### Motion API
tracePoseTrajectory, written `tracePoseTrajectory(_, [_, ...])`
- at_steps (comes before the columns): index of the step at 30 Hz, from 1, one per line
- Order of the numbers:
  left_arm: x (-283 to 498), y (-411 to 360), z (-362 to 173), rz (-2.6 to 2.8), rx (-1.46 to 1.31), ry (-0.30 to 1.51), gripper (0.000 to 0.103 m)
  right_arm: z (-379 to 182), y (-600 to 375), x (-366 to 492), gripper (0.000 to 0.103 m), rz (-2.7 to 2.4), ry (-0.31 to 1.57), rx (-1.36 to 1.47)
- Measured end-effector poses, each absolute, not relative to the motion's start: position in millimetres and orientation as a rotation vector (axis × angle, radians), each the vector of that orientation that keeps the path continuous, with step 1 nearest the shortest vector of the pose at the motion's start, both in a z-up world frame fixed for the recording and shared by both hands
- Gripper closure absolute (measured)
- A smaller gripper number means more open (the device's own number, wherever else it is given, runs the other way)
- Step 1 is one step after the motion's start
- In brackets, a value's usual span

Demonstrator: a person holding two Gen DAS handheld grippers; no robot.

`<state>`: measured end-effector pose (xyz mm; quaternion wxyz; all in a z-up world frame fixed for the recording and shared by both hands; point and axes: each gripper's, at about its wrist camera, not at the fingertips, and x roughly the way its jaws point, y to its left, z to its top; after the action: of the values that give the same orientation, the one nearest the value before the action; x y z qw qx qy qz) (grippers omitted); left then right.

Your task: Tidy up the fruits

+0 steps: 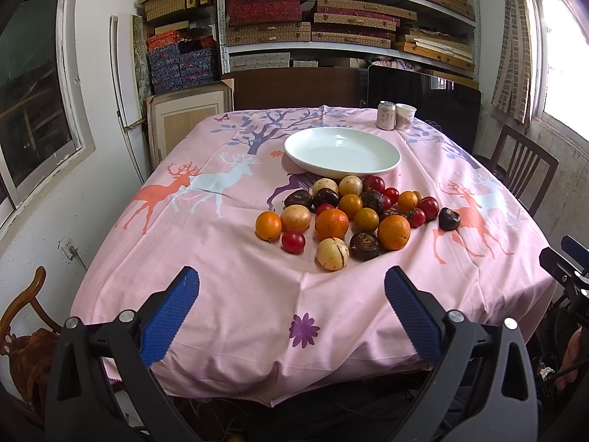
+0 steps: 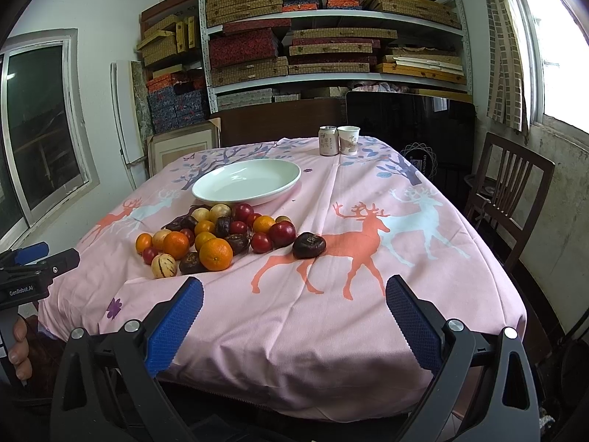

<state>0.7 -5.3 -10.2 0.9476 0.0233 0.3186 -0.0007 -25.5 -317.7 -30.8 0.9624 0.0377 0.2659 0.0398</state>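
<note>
A heap of fruit (image 1: 353,213) lies on the pink deer tablecloth (image 1: 228,294): oranges, red tomatoes, pale yellow striped fruits and dark brown water chestnuts. It also shows in the right wrist view (image 2: 213,235). One dark chestnut (image 1: 449,218) lies apart to the right (image 2: 309,245). An empty white plate (image 1: 342,153) stands just behind the heap (image 2: 246,180). My left gripper (image 1: 291,298) is open and empty above the near table edge. My right gripper (image 2: 294,302) is open and empty, also at the near edge.
A drink can (image 1: 385,115) and a paper cup (image 1: 405,116) stand at the table's far side. Wooden chairs stand at the right (image 2: 508,199) and near left (image 1: 25,324). Shelves of boxes (image 1: 331,18) fill the back wall.
</note>
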Motion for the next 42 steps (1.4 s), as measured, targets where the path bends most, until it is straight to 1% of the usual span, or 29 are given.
tracePoseTrajectory(13, [1,-4,-12,-0.027,0.03,0.653,0.004,-31,-317,-25,0.003,0.082,0.537,0.076])
tracePoseTrajectory(19, [9,-1,-21,-0.056,0.007,0.717,0.004,-33,-315,-25,0.003,0.083,0.542,0.079])
tracePoseTrajectory(35, [14,-3,-24,-0.046,0.027,0.752,0.004,-35,-316,-20,0.003,0.089,0.561,0.081])
tracePoseTrajectory(40, [26,-3,-38,-0.122,0.01,0.763,0.004,-40,-319,-13,0.004,0.098,0.587,0.08])
tracePoseTrajectory(42, [36,-6,-48,-0.131,0.016,0.795,0.004,-44,-319,-11,0.004,0.107,0.594,0.079])
